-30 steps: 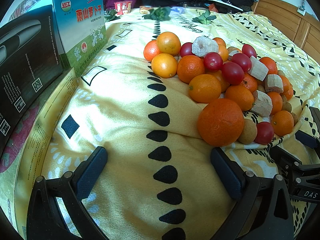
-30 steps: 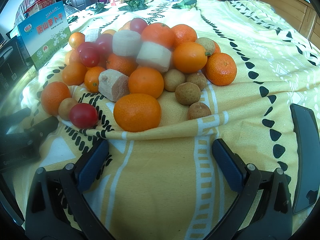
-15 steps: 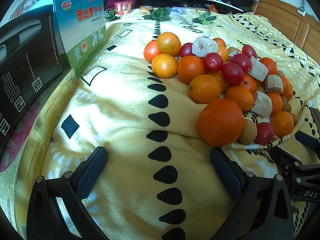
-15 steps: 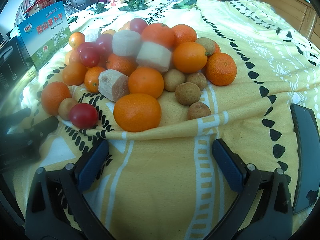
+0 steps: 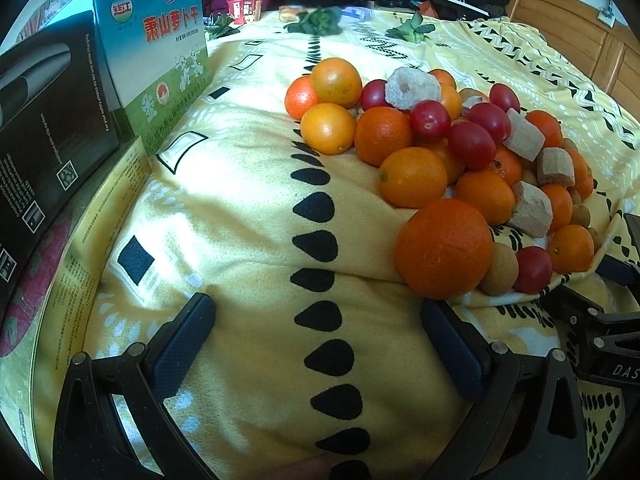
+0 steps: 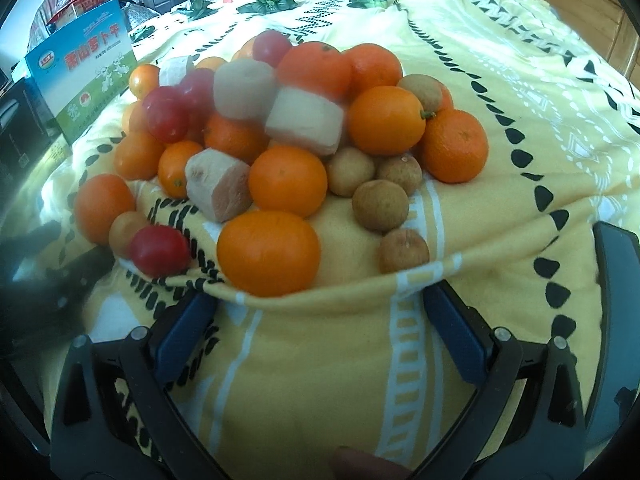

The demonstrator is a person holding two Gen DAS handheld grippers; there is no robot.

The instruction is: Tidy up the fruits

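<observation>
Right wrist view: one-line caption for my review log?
Open right gripper approaches a fruit pile of oranges, cherry tomatoes and longans on a yellow blanket.

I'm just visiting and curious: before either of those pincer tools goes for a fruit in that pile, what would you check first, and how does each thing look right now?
1. Right gripper open and empty: ok.
2. Left gripper open and empty: ok.
3. A fruit within easy approach: ok; the nearest orange lies just ahead of the right gripper, at the pile's front edge.
4. Room around that orange: ok on its right; a cherry tomato sits close on its left.
5. Pile stability: cannot tell; the pale cut chunks rest on top of other fruit and might roll.
6. A container for sorted fruit: cannot tell; none shows in either view.
</observation>
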